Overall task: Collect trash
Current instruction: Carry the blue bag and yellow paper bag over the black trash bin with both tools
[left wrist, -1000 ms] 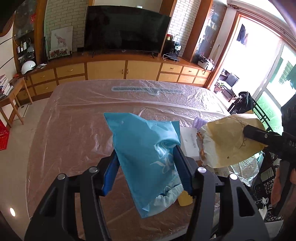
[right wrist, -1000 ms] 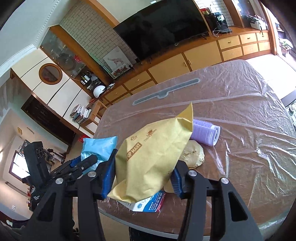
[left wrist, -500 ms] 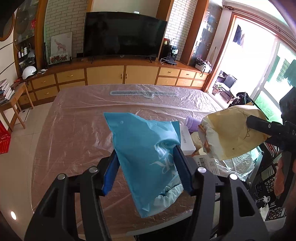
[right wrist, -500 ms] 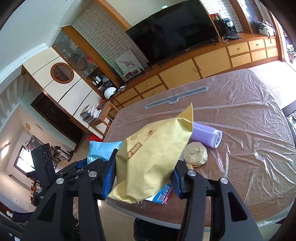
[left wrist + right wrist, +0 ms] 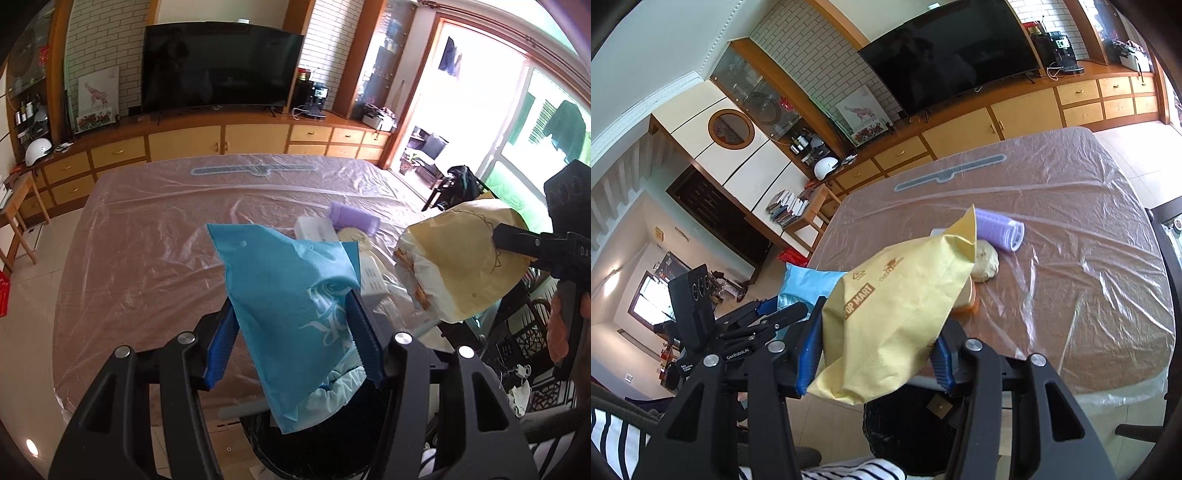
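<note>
My left gripper (image 5: 291, 343) is shut on a blue plastic bag (image 5: 284, 295), held off the near edge of the table above a black bin (image 5: 317, 439). My right gripper (image 5: 875, 343) is shut on a yellow paper bag (image 5: 897, 317), also past the table edge and over the black bin (image 5: 908, 432). In the left wrist view the yellow bag (image 5: 461, 258) hangs at right in the other gripper. On the table remain a purple roll (image 5: 997, 230), a crumpled tan wad (image 5: 986, 260), an orange lid (image 5: 966, 301) and a white box (image 5: 317, 229).
The table (image 5: 1089, 280) is draped in clear plastic sheet. A TV (image 5: 218, 70) and wooden cabinets line the far wall. A dark chair (image 5: 517, 332) stands at the table's right. A person's striped sleeve (image 5: 617, 439) shows at bottom left.
Both grippers have pulled back from the table with their bags, past its near edge. The black bin has come into view beneath them.
</note>
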Motion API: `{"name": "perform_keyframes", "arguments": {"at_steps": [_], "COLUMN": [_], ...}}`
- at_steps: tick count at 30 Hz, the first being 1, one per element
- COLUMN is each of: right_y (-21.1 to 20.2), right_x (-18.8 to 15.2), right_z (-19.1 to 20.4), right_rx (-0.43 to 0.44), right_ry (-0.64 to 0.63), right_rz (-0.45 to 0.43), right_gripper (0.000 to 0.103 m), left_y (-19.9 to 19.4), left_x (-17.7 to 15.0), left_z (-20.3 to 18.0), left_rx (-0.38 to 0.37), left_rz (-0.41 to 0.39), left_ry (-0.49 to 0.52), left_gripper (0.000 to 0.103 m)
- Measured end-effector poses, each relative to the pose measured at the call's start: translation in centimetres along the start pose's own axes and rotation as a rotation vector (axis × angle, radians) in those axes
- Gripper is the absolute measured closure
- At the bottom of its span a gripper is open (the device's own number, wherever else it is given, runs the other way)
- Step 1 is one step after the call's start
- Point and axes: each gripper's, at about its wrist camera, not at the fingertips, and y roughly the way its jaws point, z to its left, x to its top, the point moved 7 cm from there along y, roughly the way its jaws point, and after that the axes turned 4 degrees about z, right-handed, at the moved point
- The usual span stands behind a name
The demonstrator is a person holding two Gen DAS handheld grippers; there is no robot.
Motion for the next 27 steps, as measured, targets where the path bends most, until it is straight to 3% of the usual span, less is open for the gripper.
{"name": "perform_keyframes", "arguments": {"at_steps": [15, 27], "right_y": [-1.5, 0.1], "right_x": [-6.1, -10.0], "right_z": [-0.1, -0.1], "right_rx": [0.021, -0.018], "right_ry": [0.001, -0.051], "right_rz": [0.1, 0.209], "right_gripper": [0.055, 0.055], "left_y": [-1.2, -0.4], "left_x": [-4.6, -9.2], "left_z": [-3.1, -5.0], "left_rx": [-0.078, -0.064], "left_rz": [0.057, 0.152], "left_ry": [0.032, 0.083], "left_gripper": [0.045, 0.045]}}
